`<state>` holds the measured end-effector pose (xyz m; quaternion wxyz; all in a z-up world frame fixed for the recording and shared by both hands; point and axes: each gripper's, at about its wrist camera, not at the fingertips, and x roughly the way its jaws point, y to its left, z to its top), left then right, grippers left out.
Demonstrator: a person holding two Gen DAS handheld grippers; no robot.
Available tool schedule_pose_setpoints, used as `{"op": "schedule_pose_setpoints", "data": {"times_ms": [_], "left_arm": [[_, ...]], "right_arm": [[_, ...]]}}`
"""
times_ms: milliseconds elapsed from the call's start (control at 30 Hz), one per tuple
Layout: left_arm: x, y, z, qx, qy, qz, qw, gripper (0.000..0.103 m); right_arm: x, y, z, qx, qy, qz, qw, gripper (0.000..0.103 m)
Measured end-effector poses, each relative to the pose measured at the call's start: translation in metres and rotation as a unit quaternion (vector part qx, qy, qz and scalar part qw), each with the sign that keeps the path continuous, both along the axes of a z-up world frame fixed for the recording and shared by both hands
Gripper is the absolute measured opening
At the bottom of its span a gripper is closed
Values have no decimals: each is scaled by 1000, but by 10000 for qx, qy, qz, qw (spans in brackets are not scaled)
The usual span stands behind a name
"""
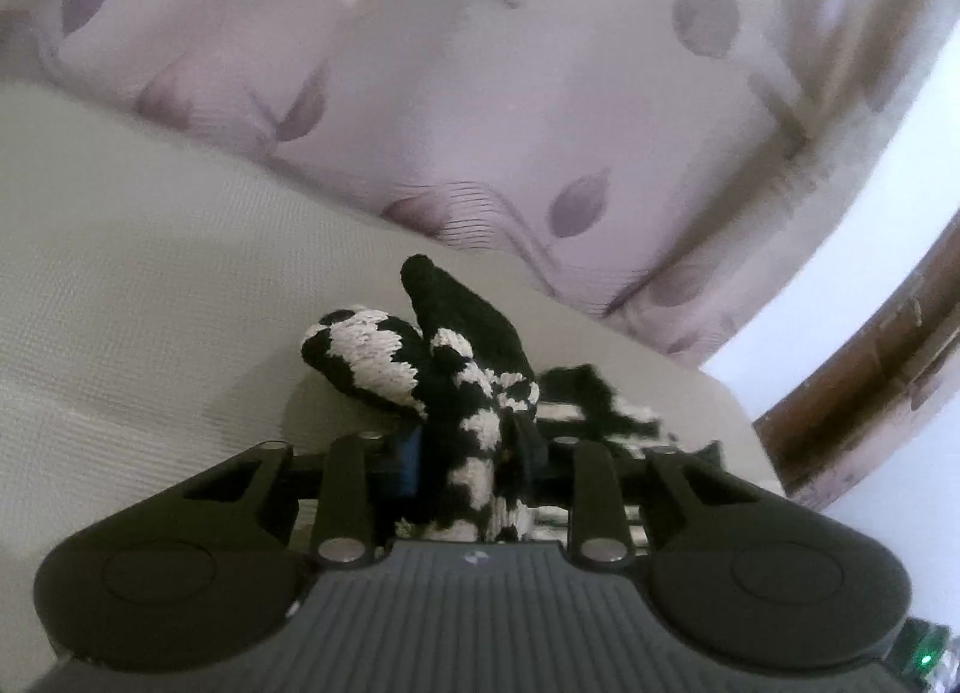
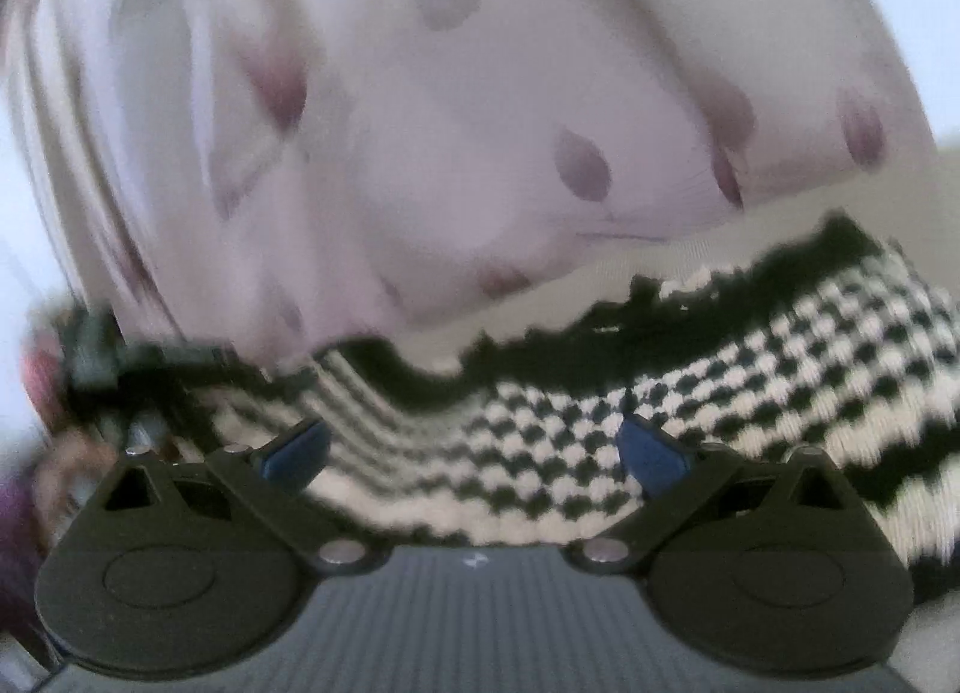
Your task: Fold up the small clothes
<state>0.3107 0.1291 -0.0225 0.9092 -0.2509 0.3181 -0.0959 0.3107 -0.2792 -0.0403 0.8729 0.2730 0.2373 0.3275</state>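
**Knitted garment gathered in left tongs; fold not complete**

Left wrist view: The left tongs (image 1: 474, 453) are seen closed on a bunched part of the black-and-white knitted garment (image 1: 462, 393). The fabric is pinched between the pads and rises in two lobes towards 12 o'clock. More of the knit trails off towards 3 o'clock, lying on the pale bed surface (image 1: 150, 273). A pink patterned curtain (image 1: 480, 123) hangs behind, from 10 to 2 o'clock. No flat, finished shape is presented.

Right wrist view: The frame is blurred. The right tongs (image 2: 474, 453) are seen standing open, with blue pads wide apart. The checked knit (image 2: 600, 441) lies between and beyond them, spreading towards 3 o'clock; no pad is seen pressing on it. The black edge of the garment runs wavy, not straight.

Assessment: The task is judged to be at an early or middle stage. One part is gathered and lifted; the rest lies slack and rumpled. Laying over, squaring and flattening are judged still outstanding.
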Motion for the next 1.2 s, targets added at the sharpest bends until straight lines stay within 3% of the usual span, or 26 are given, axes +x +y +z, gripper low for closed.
{"op": "schedule_pose_setpoints", "data": {"times_ms": [200, 267, 400, 500, 633, 733, 833, 933, 1000, 1067, 1133, 1200], "left_arm": [[-5, -62, 17, -184, 11, -217, 9996, 24], [-5, -82, 13, -315, 67, -350, 9989, 17], [-2, -115, -11, -812, 272, -688, 9939, 17], [-5, -118, -30, -1339, 120, -819, 9875, 17], [-15, -107, -33, -1577, -232, -914, 9830, 22], [-16, -100, -34, -1587, -248, -996, 9820, 30], [-15, -96, -38, -1747, -229, -957, 9797, 31], [-30, -86, -32, -1845, -603, -984, 9760, 31], [-44, -78, -23, -1859, -921, -1008, 9730, 47], [-51, -78, -9, -1611, -1242, -908, 9749, 75], [-62, -73, -5, -1291, -1477, -732, 9778, 83], [-64, -72, -11, -1001, -1391, -804, 9819, 82]], "right_arm": [[-16, -30, 1, 902, 195, 70, 9957, 103], [-17, -38, 3, 1275, 228, 177, 9914, 103], [-12, -50, -2, 2085, 495, 411, 9759, 103], [-4, -55, -12, 2489, 807, 550, 9636, 103], [2, -53, -21, 2685, 1116, 708, 9542, 103], [10, -47, -24, 2734, 1196, 807, 9510, 103], [25, -38, -28, 2894, 1442, 755, 9433, 103], [34, -30, -28, 2743, 1610, 643, 9459, 103], [35, -26, -25, 2482, 1632, 563, 9532, 103], [35, -24, -23, 2282, 1618, 536, 9586, 103], [31, -26, -17, 2085, 1522, 336, 9655, 103], [28, -30, -14, 1947, 1438, 240, 9700, 103]]}}
